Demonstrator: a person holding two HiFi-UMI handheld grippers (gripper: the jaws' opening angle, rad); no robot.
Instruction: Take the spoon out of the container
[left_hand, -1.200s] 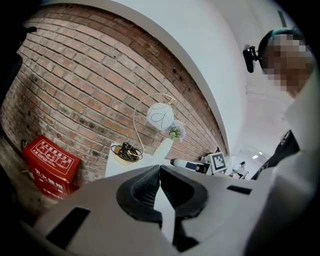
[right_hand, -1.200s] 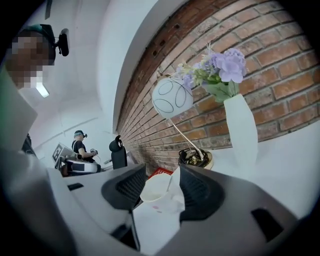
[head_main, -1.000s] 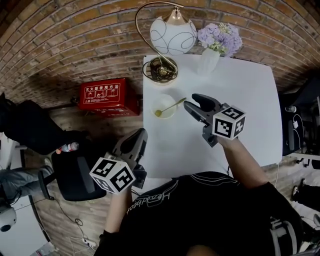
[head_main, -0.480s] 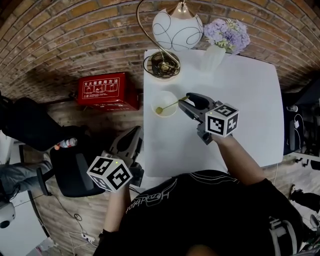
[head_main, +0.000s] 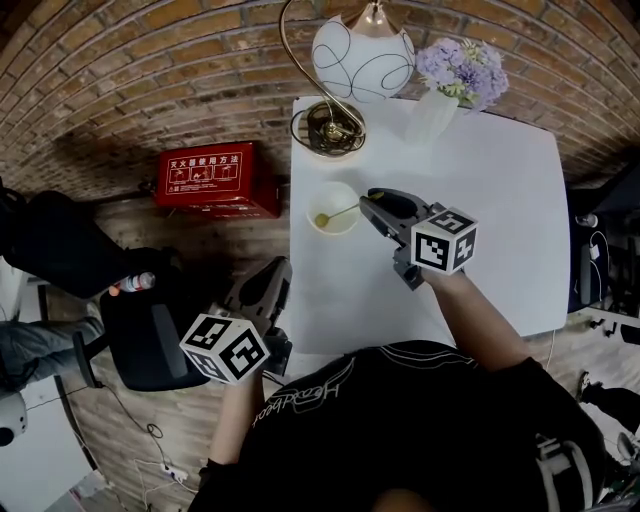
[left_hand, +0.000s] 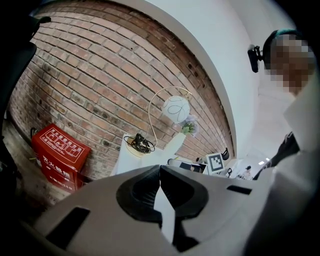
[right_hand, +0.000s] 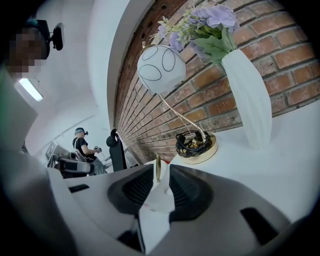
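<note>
Now the right hand-held gripper (head_main: 367, 201) is closing around the slim golden spoon (head_main: 338, 212) in the container (head_main: 346, 229).

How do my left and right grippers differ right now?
The left gripper is shut and empty; the right gripper is closing, with the spoon between its jaws. The left hangs beside the table; the right reaches over it to the bowl. Both carry marker cubes.

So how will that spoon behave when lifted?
The spoon looks like thin, shiny metal: likely stiff and light. It may slip or pivot in the right gripper, whose closing jaws flank its handle end. The small bowl seems light and could tip.
</note>
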